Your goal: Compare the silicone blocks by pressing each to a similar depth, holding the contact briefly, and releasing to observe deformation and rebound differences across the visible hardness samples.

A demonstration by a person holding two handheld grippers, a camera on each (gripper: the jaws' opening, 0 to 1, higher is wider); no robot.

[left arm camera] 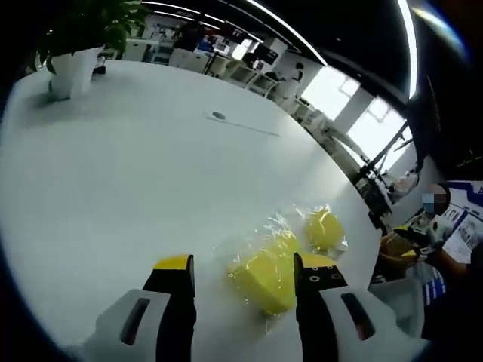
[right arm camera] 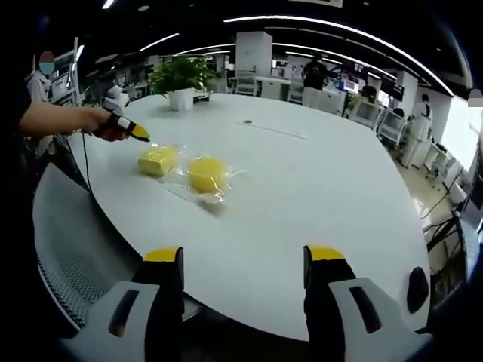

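Note:
Two yellow silicone blocks in clear plastic wrap lie on a white round table [left arm camera: 128, 188]. In the left gripper view, the squarer block [left arm camera: 264, 279] sits just ahead of my left gripper [left arm camera: 245, 275], close to its right jaw, and the rounder block [left arm camera: 324, 230] lies beyond it. The left jaws stand open, not touching either block. In the right gripper view, both blocks [right arm camera: 158, 160] [right arm camera: 206, 173] lie far off. A person's hand [right arm camera: 94, 121] holds the left gripper [right arm camera: 127, 130] beside them. My right gripper [right arm camera: 244, 260] is open over the table's near edge, holding nothing.
A potted plant [left arm camera: 72, 72] [right arm camera: 181, 98] stands at the table's far side. A small dark disc with a thin cable [left arm camera: 219, 115] [right arm camera: 247, 121] lies mid-table. A grey mesh chair [right arm camera: 68, 249] sits by the table edge. Office desks and people fill the background.

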